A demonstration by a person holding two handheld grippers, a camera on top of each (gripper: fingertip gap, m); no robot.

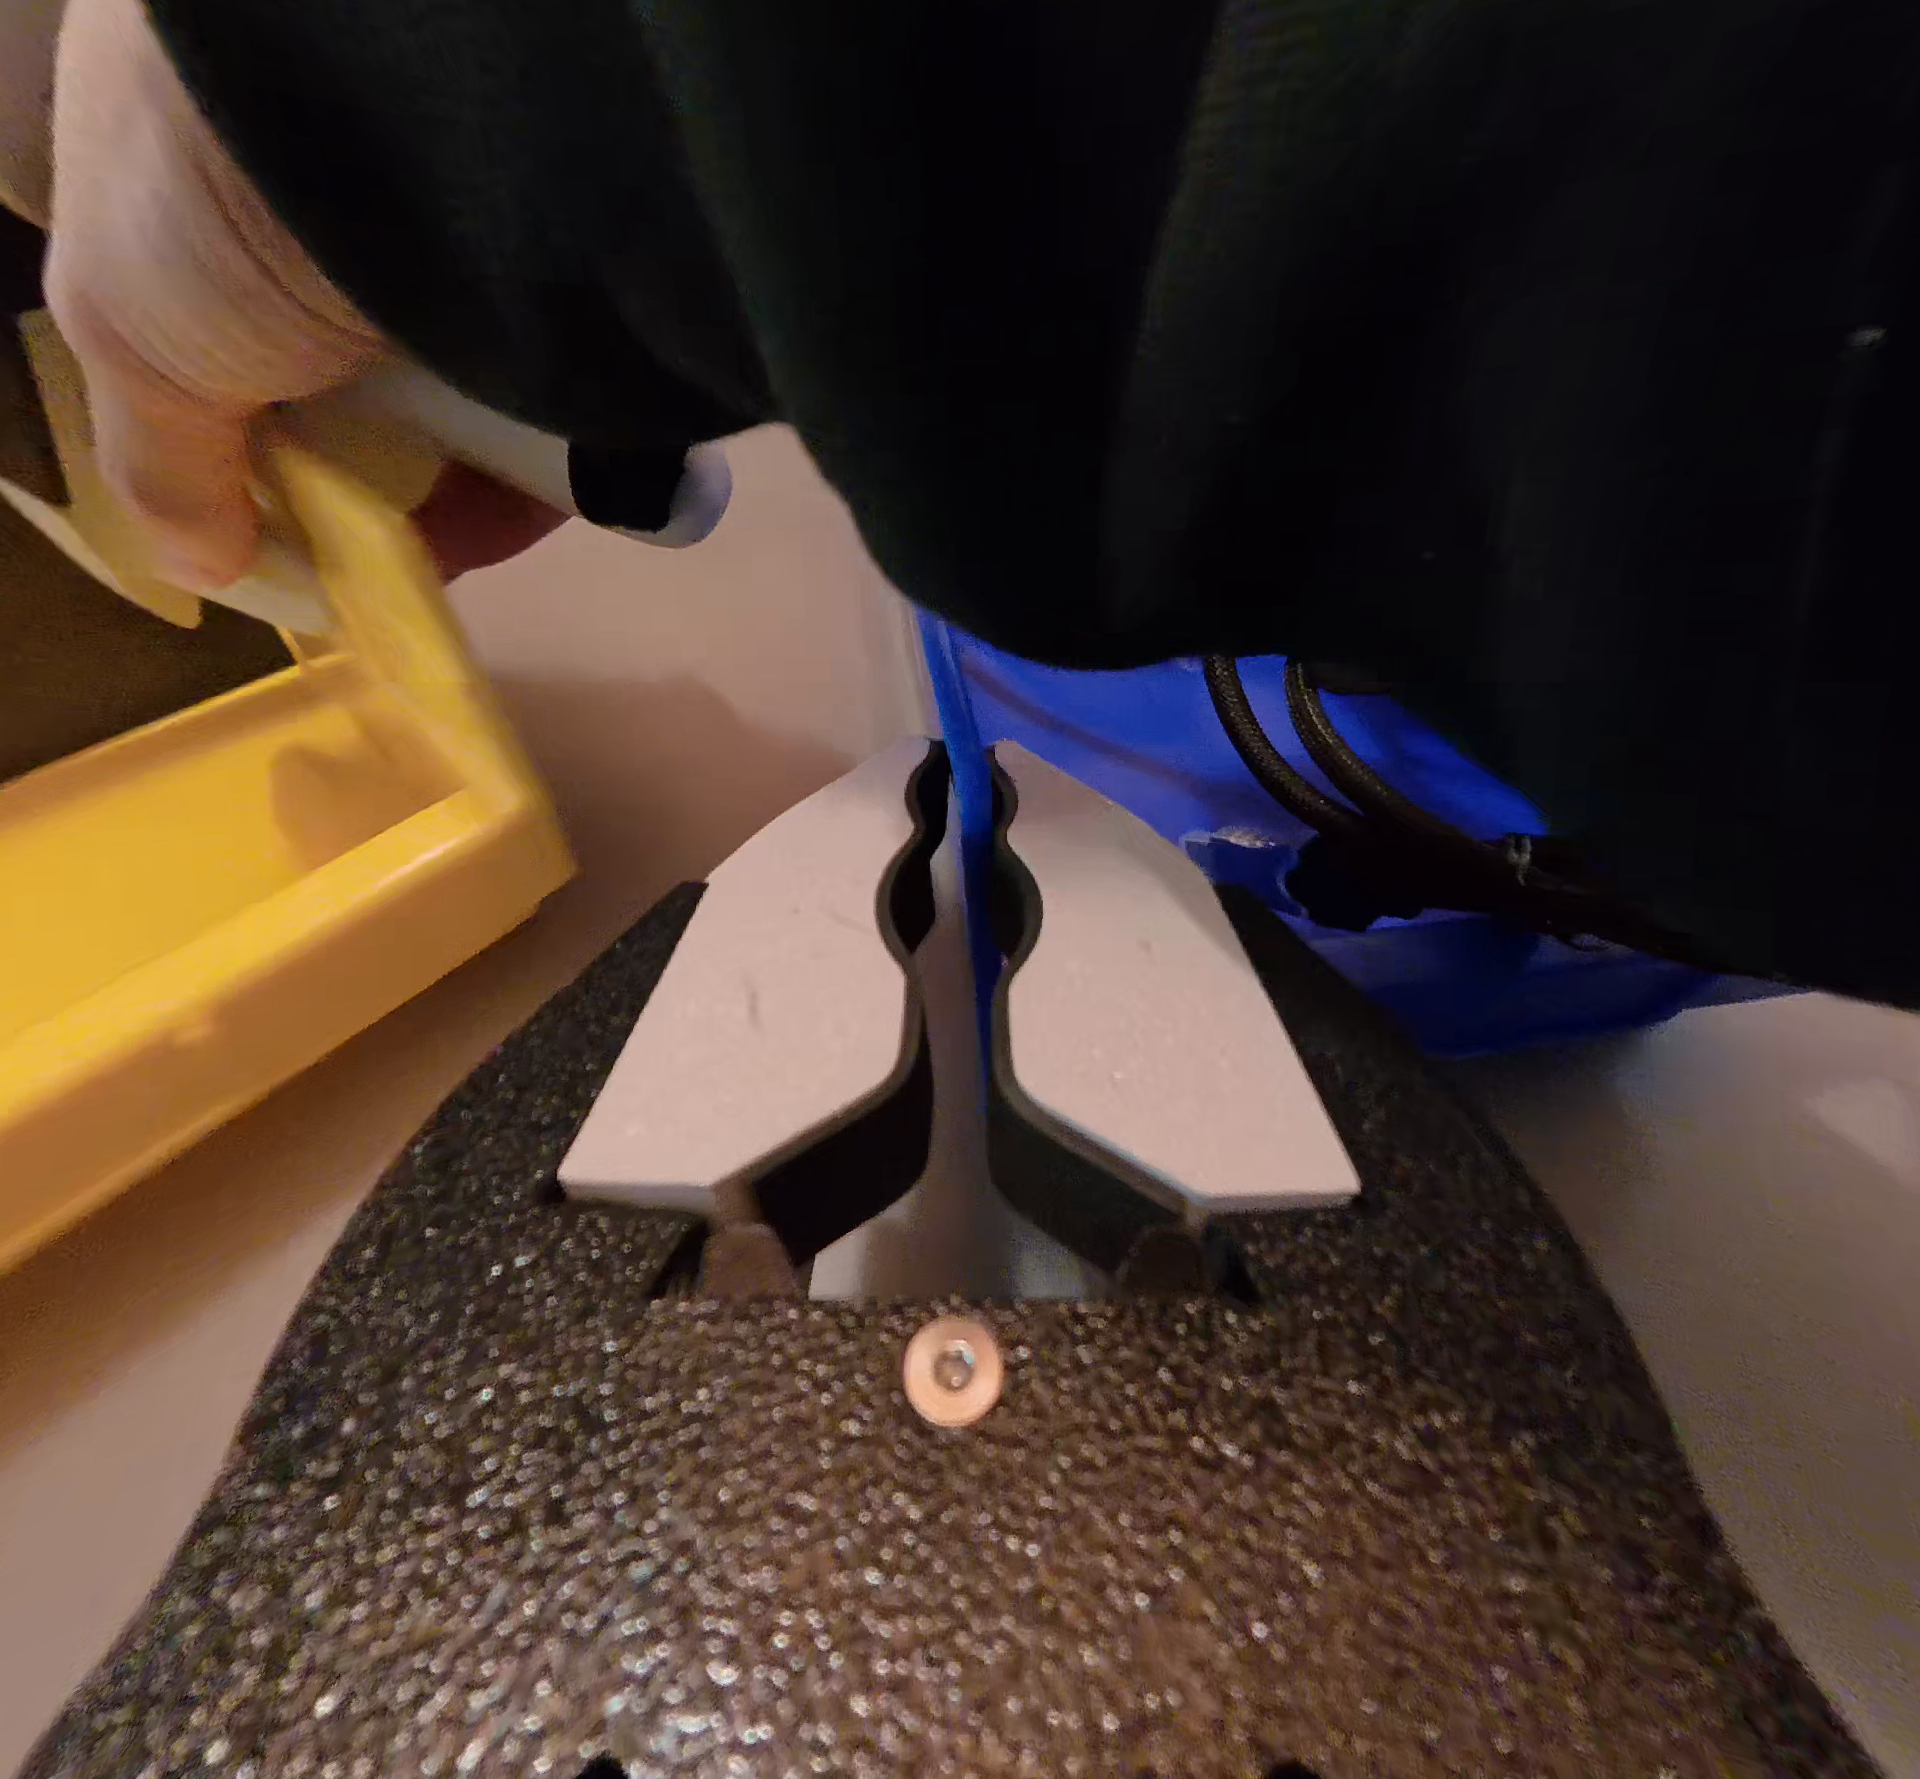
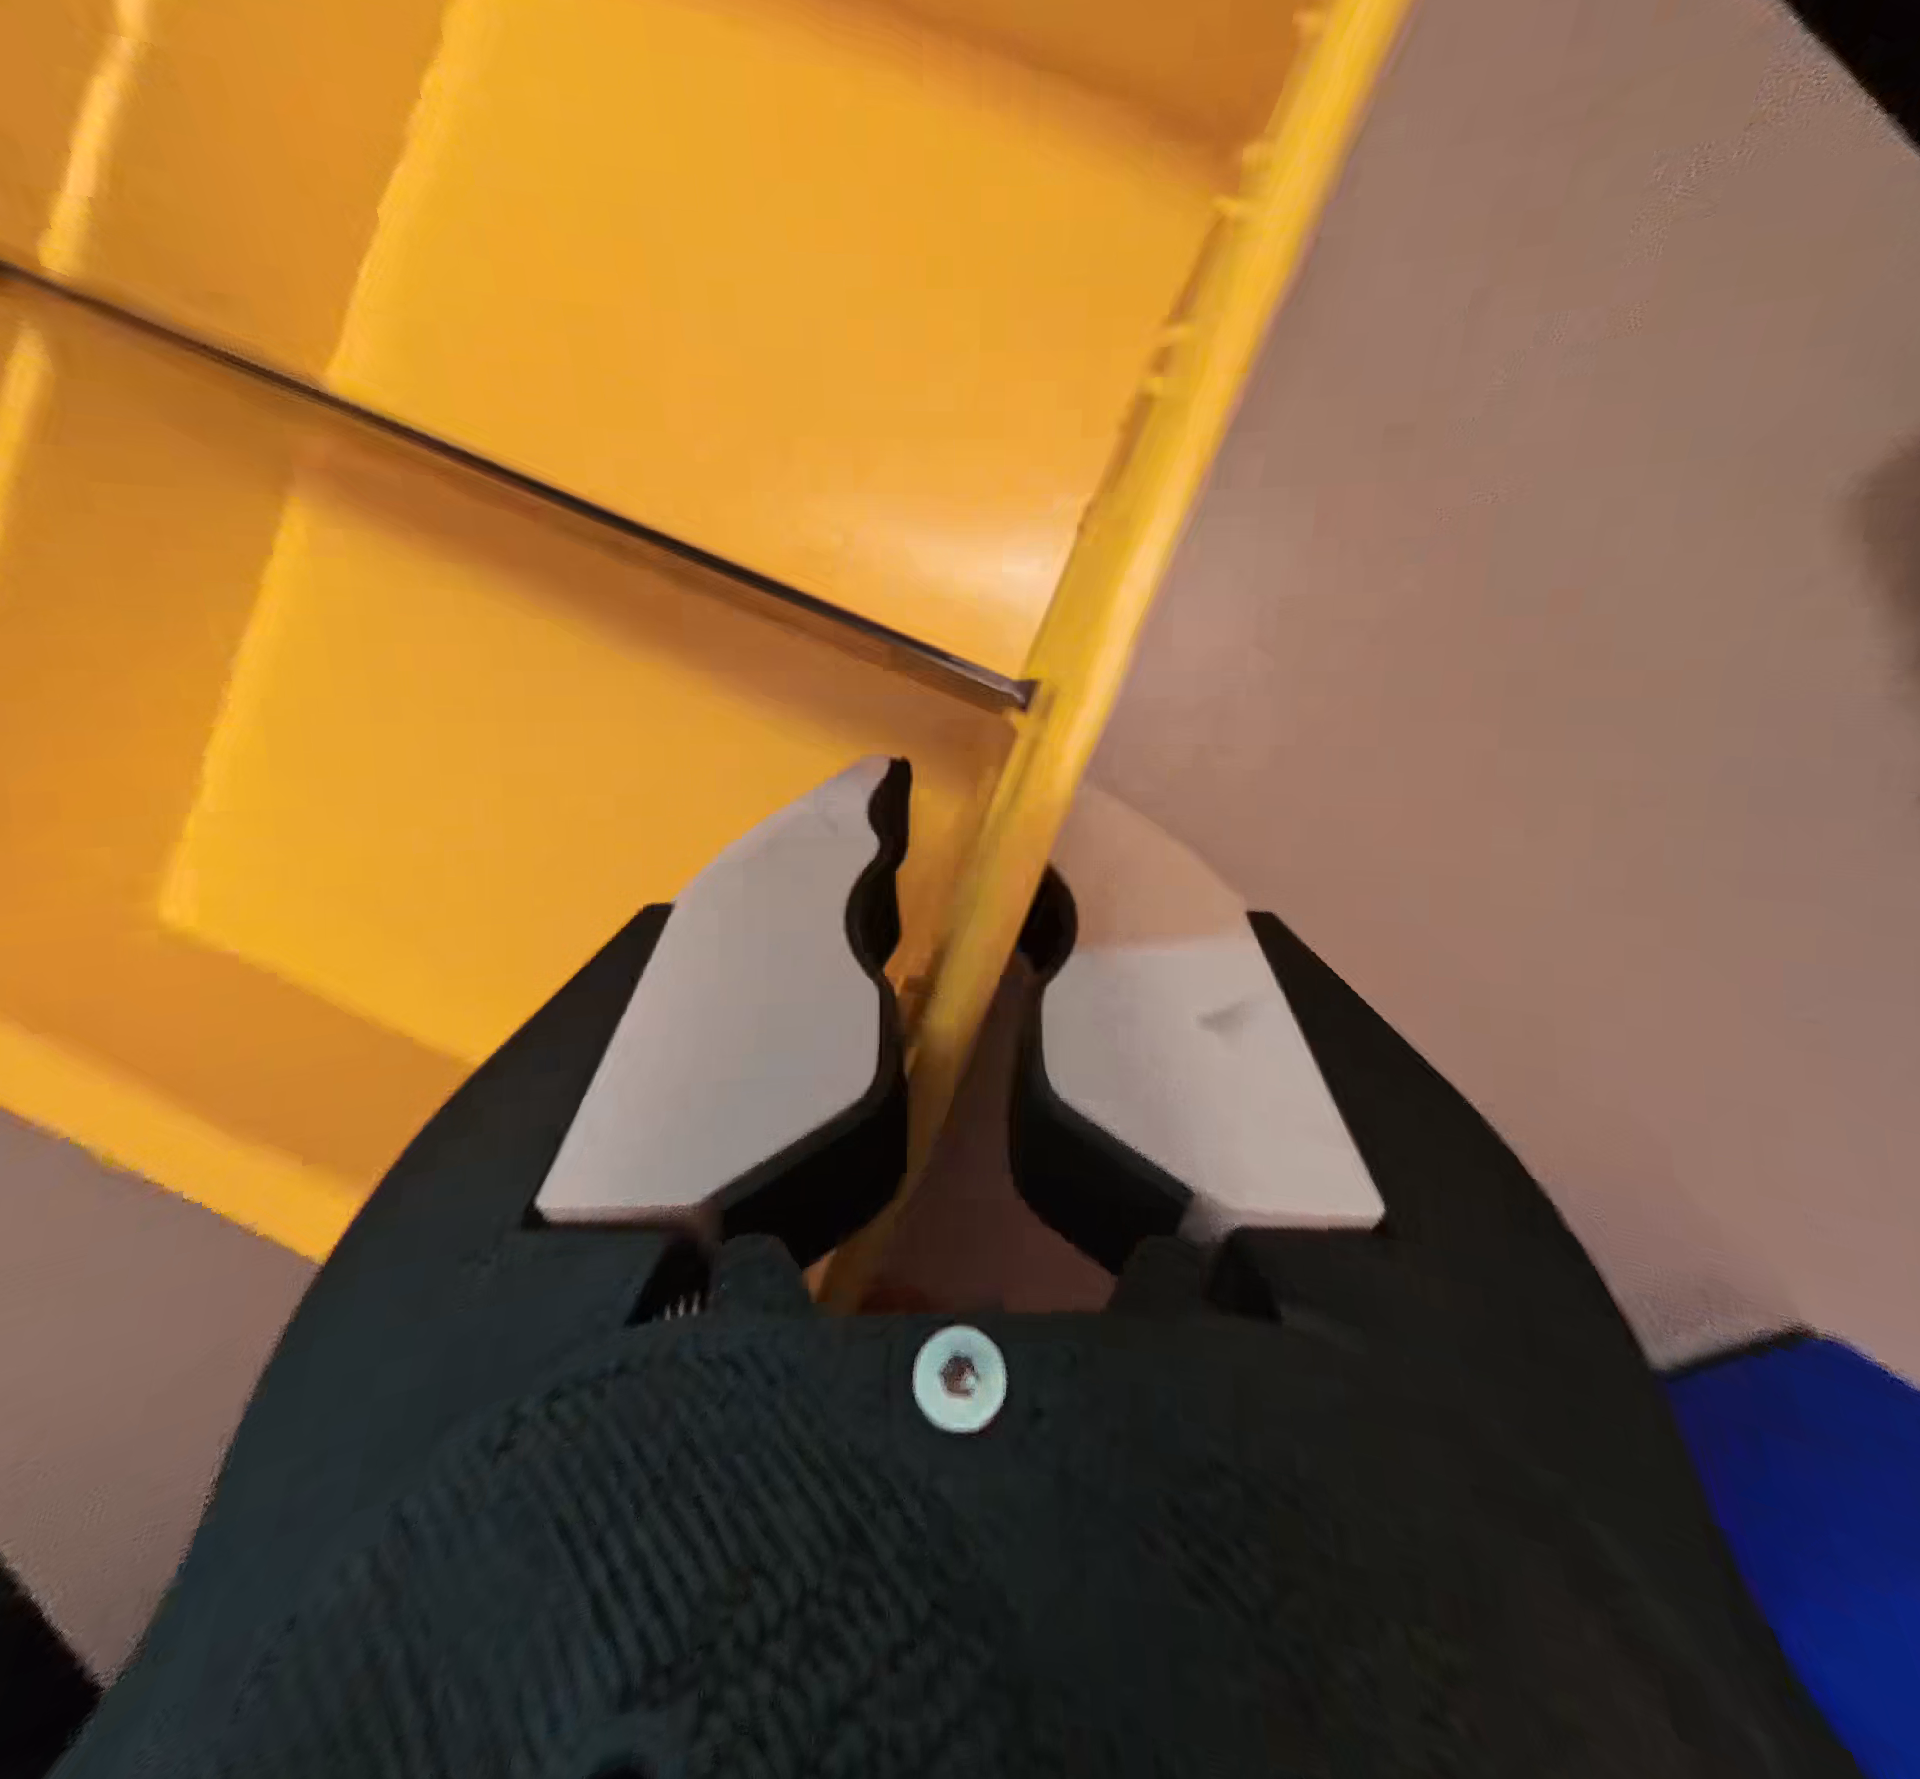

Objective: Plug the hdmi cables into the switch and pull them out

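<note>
1. Grippers appear one per view, each with pale grey fingers in a black frame, above a pale table [image 1: 1662, 1262].
2. Left gripper [image 1: 971, 773] has its fingers nearly together, clamped on the thin edge of a blue tray [image 1: 1382, 773] (the blue wall runs straight up between the two tips).
3. Two black braided HDMI cables [image 1: 1278, 753] lie in the blue tray, right of the left gripper's fingers, and run off to the right under a person's dark garment [image 1: 1039, 223], which fills the top of the left wrist view.
4. The switch cannot be made out in either view.
5. At the left of the left wrist view, a bare hand [image 1: 156, 327] holds the right gripper [image 1: 665, 503], whose pale fingers sit at the corner of a yellow bin [image 1: 260, 898].
6. In the right wrist view, the right gripper [image 2: 982, 794] straddles the yellow bin's right wall [image 2: 1195, 441]: one finger is inside the bin, the other outside over the table, closed onto the wall.
7. A thin dark divider [image 2: 520, 472] crosses the bin's yellow interior from the left edge to the right wall (splitting it into compartments).
8. A blue patch [image 2: 1818, 1521] shows at the lower right of the right wrist view.
</note>
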